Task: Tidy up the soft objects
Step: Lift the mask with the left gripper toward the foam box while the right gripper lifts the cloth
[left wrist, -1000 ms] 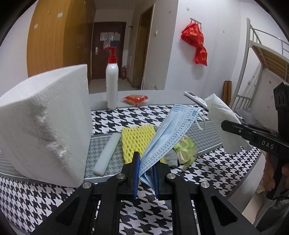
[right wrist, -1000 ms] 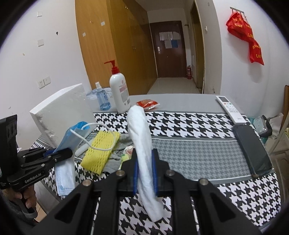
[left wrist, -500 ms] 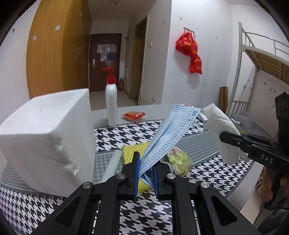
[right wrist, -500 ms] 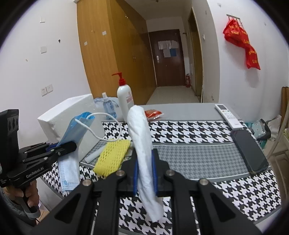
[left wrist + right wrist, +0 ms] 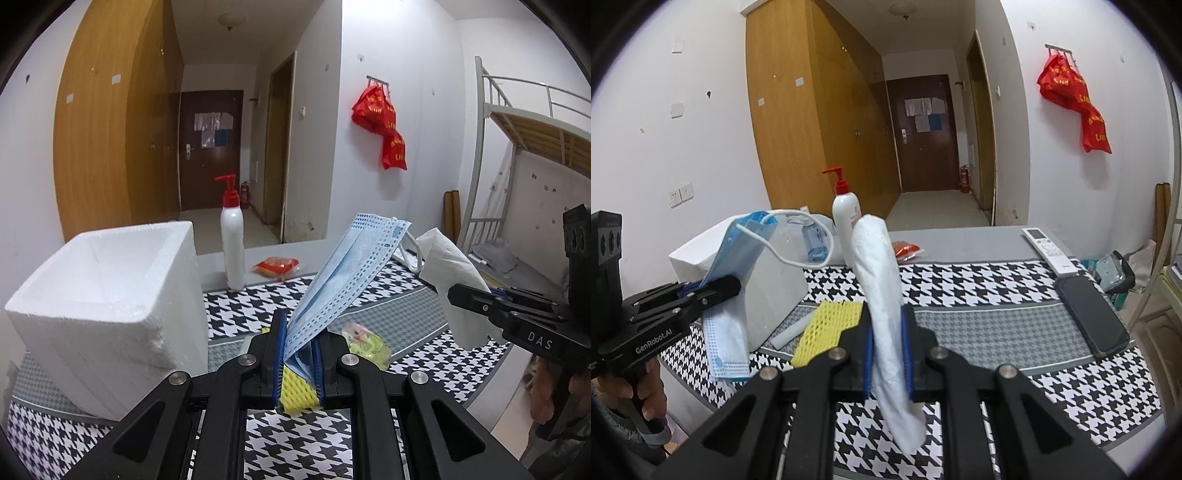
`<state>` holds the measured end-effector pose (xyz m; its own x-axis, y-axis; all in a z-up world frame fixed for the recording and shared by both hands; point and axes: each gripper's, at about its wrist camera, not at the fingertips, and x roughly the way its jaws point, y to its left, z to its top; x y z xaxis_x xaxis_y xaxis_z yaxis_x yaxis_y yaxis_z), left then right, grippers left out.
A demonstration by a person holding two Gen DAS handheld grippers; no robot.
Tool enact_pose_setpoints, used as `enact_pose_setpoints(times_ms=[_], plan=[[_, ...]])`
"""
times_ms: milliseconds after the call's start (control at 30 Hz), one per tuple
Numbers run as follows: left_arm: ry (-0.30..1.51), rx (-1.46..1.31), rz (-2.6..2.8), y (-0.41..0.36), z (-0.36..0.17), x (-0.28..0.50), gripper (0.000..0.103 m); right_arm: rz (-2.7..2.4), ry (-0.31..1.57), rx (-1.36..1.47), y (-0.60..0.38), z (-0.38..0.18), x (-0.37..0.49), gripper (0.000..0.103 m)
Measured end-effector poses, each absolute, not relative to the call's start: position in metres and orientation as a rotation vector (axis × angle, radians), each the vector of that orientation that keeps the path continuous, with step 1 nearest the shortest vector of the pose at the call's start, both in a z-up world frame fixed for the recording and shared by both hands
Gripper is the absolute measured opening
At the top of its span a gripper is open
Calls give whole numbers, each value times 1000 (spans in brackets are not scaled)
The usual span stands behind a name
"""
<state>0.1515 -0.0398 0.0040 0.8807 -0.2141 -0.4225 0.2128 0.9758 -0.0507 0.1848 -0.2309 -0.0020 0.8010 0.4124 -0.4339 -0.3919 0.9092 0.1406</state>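
- The left gripper (image 5: pixel 298 354) is clamped on a blue face mask (image 5: pixel 347 280); the mask's folded lower edge sits between the two blue finger pads (image 5: pixel 277 354) and the rest fans up and to the right above them.
- From the right wrist view, the same mask (image 5: pixel 735 258) hangs on both sides of the left gripper (image 5: pixel 733 284): the upper part rises above the fingertips, a white inner flap droops below them, and a white ear loop (image 5: pixel 798 251) arcs out toward the foam box.
- The foam box (image 5: pixel 107 295), white and open at the top, stands on the houndstooth tablecloth (image 5: pixel 295 439); the mask is held in the air just to the right of it, near the box's front corner.
- The right gripper (image 5: pixel 888 350) is clenched on a white folded tissue (image 5: pixel 882 295); the tissue stands nearly upright between the pads, its top well above the fingertips and its lower end hanging below them.
- In the left wrist view the tissue (image 5: pixel 448 280) sticks out from the right gripper (image 5: pixel 452 293), well to the right of the foam box and clear of the cloth.
- A yellow foam net (image 5: pixel 831 328) and a white foam strip (image 5: pixel 792 330) lie on the cloth just beside the box's base.
- A crumpled greenish wrapper (image 5: pixel 367 343) lies on the cloth to the right of the box, beyond the left fingers.
- A white pump bottle (image 5: pixel 232 251) with a red head stands behind the box; a red packet (image 5: pixel 277 266) lies near the bottle.
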Motion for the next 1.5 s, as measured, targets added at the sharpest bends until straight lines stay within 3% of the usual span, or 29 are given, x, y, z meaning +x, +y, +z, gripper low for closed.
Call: enact_pose_setpoints(times_ms=[1500], plan=[[292, -12, -81, 26, 57, 130, 14, 531, 353, -43, -165, 47, 185, 17]])
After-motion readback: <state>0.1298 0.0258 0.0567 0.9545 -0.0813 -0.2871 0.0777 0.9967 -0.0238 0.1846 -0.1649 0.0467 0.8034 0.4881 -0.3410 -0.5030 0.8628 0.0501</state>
